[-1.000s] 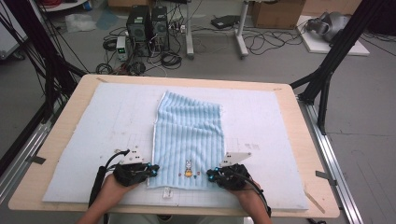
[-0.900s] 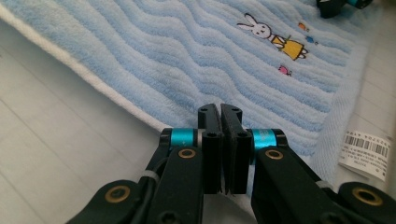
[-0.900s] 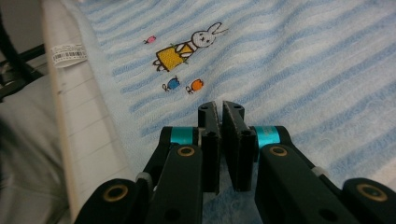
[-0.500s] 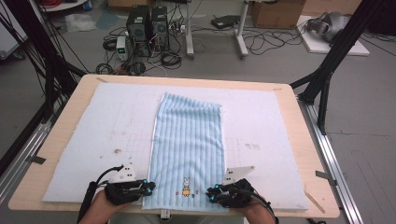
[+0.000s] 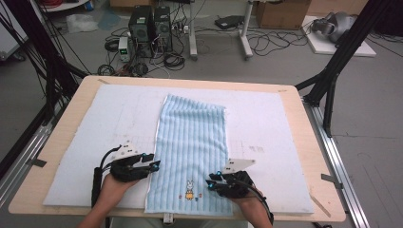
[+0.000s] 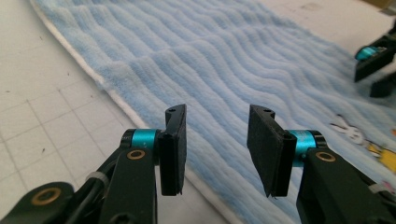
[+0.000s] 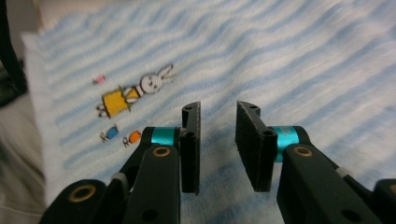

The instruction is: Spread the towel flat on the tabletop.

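A light-blue striped towel (image 5: 191, 137) lies flat and lengthwise on the white mat (image 5: 266, 118), with a small rabbit picture (image 5: 189, 186) near its front edge. My left gripper (image 5: 151, 162) sits at the towel's left edge, open, its jaws just having been opening. In the left gripper view, nothing is between the jaws (image 6: 217, 149) and the towel's hem (image 6: 116, 100) runs below them. My right gripper (image 5: 211, 183) hovers over the towel's front right part. Its jaws (image 7: 218, 144) have just been opening, a narrow empty gap above the towel (image 7: 299, 70), the rabbit picture (image 7: 140, 91) to their left.
The mat covers a wooden table (image 5: 311, 142) whose front edge is close to both hands. Black frame legs (image 5: 332, 71) stand at the right, and computers and cables (image 5: 147, 28) sit on the floor beyond the table.
The towel went from bunched to stretched flat towards the front edge. Both grippers pulled towards the person, then let go; the left one has shifted back up beside the towel's left edge.
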A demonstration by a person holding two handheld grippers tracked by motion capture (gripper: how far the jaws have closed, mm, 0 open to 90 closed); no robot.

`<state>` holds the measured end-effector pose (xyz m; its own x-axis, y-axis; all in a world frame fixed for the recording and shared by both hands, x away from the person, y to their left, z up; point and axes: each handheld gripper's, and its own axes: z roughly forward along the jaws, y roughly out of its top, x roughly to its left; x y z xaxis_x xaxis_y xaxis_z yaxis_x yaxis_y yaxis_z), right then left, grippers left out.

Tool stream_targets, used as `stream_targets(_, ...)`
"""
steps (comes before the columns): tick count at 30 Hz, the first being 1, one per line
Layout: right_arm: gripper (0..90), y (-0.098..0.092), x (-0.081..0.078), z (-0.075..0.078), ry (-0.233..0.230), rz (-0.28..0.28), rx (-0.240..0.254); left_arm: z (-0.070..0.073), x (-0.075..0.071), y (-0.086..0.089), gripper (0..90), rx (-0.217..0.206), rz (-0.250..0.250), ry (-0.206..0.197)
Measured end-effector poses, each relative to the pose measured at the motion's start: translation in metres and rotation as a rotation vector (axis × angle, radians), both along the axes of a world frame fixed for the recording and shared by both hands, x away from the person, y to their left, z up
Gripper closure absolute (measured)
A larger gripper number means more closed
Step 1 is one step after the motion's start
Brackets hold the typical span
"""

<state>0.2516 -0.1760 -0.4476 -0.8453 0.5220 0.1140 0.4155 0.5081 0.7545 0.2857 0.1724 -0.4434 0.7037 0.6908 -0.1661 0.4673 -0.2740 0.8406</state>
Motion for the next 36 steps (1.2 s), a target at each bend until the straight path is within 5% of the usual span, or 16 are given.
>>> stream_targets(3,79.2,0.002,0.001,0.0,0.0,0.005,-0.02,-0.007,0.007,-0.009,56.7,0.05,-0.004,0.034)
stream_targets(5,85.0,0.001,0.0,0.0,-0.016,0.02,-0.035,-0.007,0.006,-0.014,59.6,0.093,-0.014,0.022)
stream_targets(8,86.8,0.0,-0.003,0.001,-0.002,0.051,-0.036,-0.007,-0.002,-0.018,81.7,0.143,-0.054,-0.008)
stream_targets(13,86.8,-0.008,-0.011,0.001,0.058,0.121,-0.014,-0.004,-0.015,-0.012,87.1,0.126,-0.108,0.051)
stream_targets(20,84.9,-0.013,-0.022,0.003,0.126,0.194,-0.01,-0.004,-0.031,-0.008,85.9,0.101,-0.154,0.076)
stream_targets(26,68.8,-0.016,-0.013,0.007,0.057,0.089,0.048,-0.002,-0.024,-0.004,65.3,0.044,-0.082,0.043)
stream_targets(32,68.8,-0.017,0.009,0.005,-0.032,-0.074,0.005,0.004,-0.008,0.004,59.8,-0.002,0.01,0.002)
stream_targets(36,76.4,-0.012,0.02,0.0,-0.029,-0.087,-0.035,0.006,0.002,0.011,58.9,-0.02,0.053,-0.002)
